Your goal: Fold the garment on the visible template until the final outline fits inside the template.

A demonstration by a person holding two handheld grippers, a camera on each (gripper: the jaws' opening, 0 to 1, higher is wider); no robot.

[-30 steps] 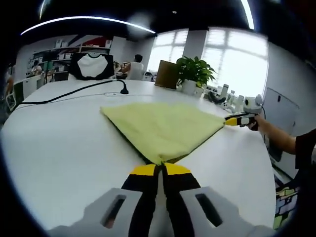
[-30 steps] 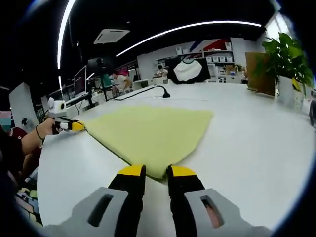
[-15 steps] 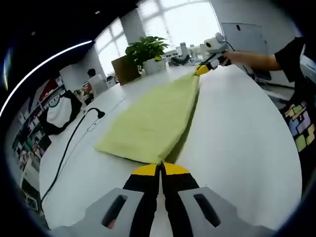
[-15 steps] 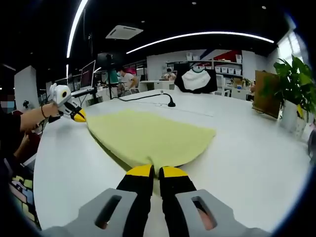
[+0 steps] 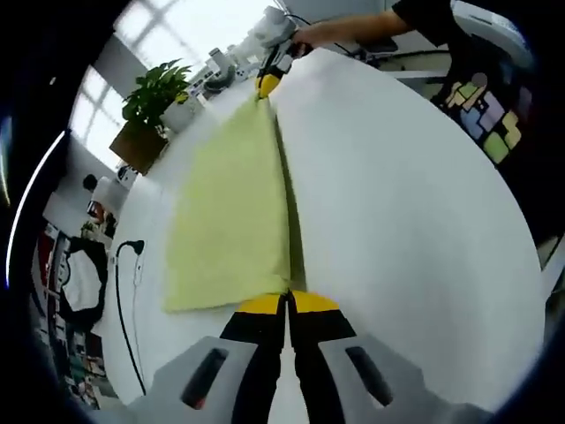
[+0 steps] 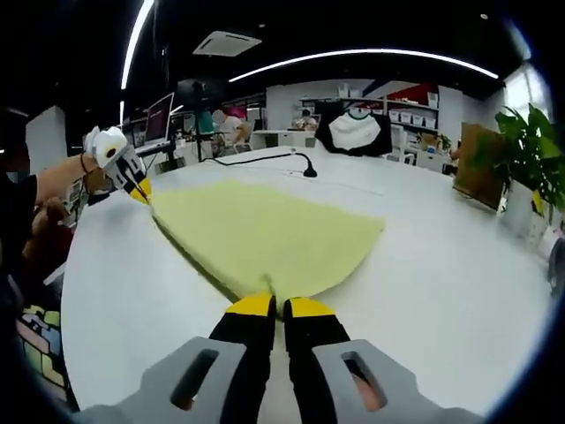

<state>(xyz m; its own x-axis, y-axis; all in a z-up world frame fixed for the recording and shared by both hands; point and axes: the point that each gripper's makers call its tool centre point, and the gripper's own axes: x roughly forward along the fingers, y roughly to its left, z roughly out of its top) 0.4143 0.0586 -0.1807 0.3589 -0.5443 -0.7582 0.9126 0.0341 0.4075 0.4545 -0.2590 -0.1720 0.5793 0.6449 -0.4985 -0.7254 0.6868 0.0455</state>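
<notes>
A yellow-green garment (image 5: 229,203) lies folded flat on the white table (image 5: 397,221). Its near edge is stretched between both grippers. My left gripper (image 5: 287,299) is shut on one corner of that edge. In the right gripper view, the same garment (image 6: 265,234) spreads away from my right gripper (image 6: 272,305), which is shut on the opposite corner. The right gripper (image 5: 267,82) shows at the far end of the cloth in the left gripper view, held by a hand. The left gripper (image 6: 137,187) appears at the left of the right gripper view, tilted down onto its corner.
A black cable with a plug (image 6: 305,168) lies on the table beyond the garment. A potted plant (image 6: 525,146) stands at the table's far right side. A black-and-white garment (image 6: 353,131) hangs behind the table. A person's arm (image 5: 353,26) and patterned clothing (image 5: 481,97) are close by.
The right gripper, open around the cloth corner a second ago, has shut on it. The left gripper's camera has rolled strongly, and that gripper now sits higher and more tilted with its corner.
</notes>
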